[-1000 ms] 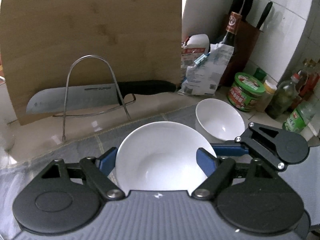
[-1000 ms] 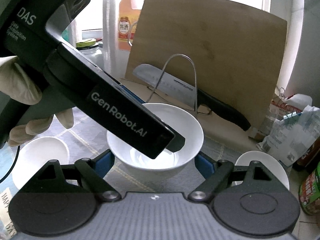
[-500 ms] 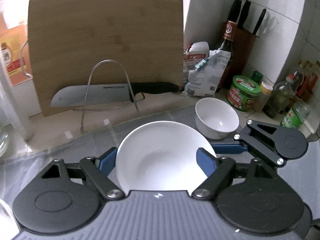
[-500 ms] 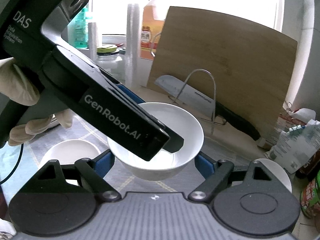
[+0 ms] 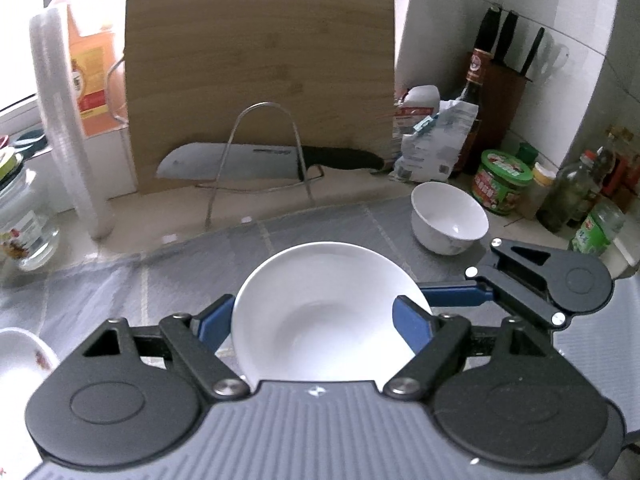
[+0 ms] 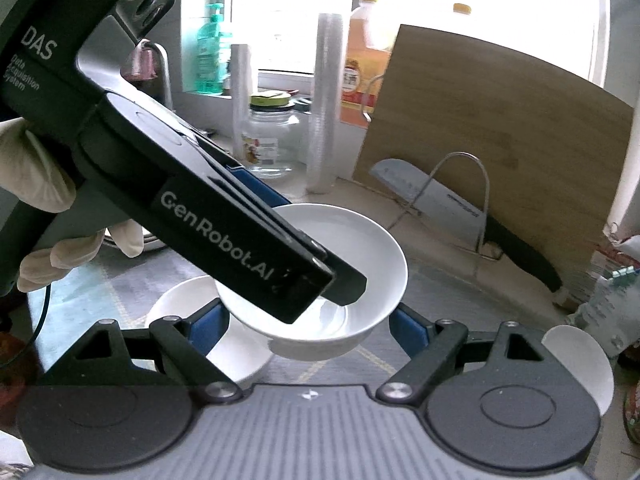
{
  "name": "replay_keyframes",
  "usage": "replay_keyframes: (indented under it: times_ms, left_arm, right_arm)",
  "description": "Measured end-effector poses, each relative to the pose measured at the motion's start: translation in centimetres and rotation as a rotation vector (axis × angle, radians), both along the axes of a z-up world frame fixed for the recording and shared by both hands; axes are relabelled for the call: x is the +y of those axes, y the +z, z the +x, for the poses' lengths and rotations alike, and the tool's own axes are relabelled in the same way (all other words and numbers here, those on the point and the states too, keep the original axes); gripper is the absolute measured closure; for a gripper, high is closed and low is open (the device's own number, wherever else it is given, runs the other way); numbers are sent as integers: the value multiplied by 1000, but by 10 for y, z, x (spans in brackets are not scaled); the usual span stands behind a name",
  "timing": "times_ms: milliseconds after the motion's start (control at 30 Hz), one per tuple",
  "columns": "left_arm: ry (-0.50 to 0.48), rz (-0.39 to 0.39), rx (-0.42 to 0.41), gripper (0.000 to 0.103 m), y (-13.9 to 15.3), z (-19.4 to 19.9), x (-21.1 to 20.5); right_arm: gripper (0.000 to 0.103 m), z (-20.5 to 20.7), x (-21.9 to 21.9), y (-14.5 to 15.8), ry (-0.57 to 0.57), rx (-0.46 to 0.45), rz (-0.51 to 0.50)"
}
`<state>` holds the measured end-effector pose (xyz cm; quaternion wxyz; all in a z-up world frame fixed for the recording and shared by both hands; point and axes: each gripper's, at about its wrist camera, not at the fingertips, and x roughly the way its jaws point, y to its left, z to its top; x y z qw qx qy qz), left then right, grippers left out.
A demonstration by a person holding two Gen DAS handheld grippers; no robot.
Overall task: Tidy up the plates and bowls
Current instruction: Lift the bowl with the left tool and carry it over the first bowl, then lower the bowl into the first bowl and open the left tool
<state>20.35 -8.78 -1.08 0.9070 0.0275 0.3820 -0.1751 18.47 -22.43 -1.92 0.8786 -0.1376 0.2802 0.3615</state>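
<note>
Left gripper [image 5: 314, 316], in a gloved hand [image 6: 44, 200], is clamped shut on a shallow white bowl [image 5: 320, 280] and holds it clear of the grey mat [image 5: 160, 280]. Seen from the right wrist, one finger reaches down inside the bowl and a blue pad sits against the outside of the rim.

Right gripper [image 6: 306, 320] stands wider, a pad at each side of the same bowl. It cannot be told whether those pads press on it.

The bowl is round, so it has no long axis to line up. What counts is which way its likely partners lie. The left bowl [image 6: 188, 312] rests on the mat just below and to the left of the held one, partly under it in the right wrist view. The small bowl [image 5: 448, 216] sits further off to the right at the mat's far edge, near the right gripper. Stacking looks the likely next step. The left bowl is the closer target, on the left hand's side.

Count: three bowls, one held and two on the mat, and no flat plate in view. Behind them are one cutting board [image 5: 260, 80], one knife [image 5: 224, 168] in one wire rack [image 5: 300, 160], and one knife block [image 5: 508, 92] showing three handles.
</note>
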Motion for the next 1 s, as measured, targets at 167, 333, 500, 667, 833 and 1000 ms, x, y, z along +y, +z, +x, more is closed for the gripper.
replay_keyframes:
  times_ms: [167,333,500,667,833,1000]
  left_arm:
    - [33,2,4,20,-1,-11,10]
    - [61,3,11,20,-4,-20,20]
    - [80,0,27,20,-11,-26,28]
    - [83,4,43,20,-19,-30,32]
    - [87,11,51,20,-27,-34,34]
    - [93,-1,64,20,-30,-34,37]
  right_arm:
    - [13,-6,10,-3,35,9,0]
    - [13,-10,20,-8,64,25,1]
    - [13,-12,26,-13,85,47,4]
    - [13,-12,31,-22,99,75,-1]
    - [13,-11,35,-30,104,99,-4]
    - [13,-13,37,-34,109,110,-7]
